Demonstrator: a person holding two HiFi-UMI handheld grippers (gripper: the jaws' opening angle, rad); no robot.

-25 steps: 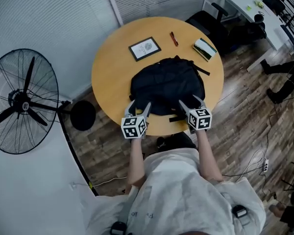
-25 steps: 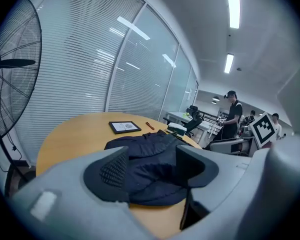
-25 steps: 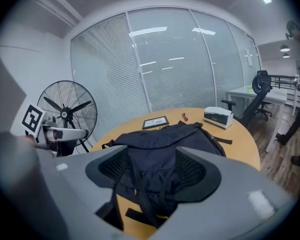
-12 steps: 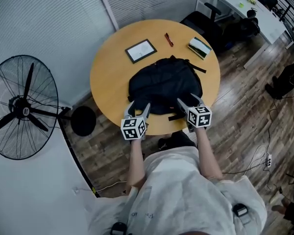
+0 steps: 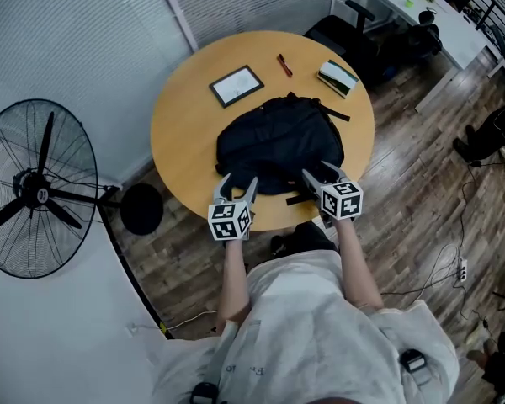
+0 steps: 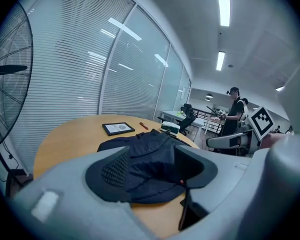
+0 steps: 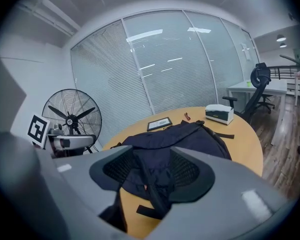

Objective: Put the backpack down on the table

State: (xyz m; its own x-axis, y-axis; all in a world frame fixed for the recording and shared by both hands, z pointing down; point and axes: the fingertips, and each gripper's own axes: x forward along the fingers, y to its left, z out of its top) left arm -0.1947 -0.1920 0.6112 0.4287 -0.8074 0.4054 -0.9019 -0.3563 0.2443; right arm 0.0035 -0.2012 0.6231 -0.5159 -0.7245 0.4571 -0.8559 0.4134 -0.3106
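blk backpack [image 5: 279, 141], tan wood table [image 5: 178, 133], red pen [image 5: 281, 65], blk fan [image 5: 38, 196], dk brown plank floor [image 5: 421, 183], wht shirt [image 5: 320, 326]

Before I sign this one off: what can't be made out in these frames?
Print on the black-framed sheet and the white box: too small in every view.
Backpack underside: flat on the table, hidden in all views.
Right gripper: jaws apart, just been closing, strap loose between them. The strap's near end is hidden behind the gripper's own body in the right gripper view.
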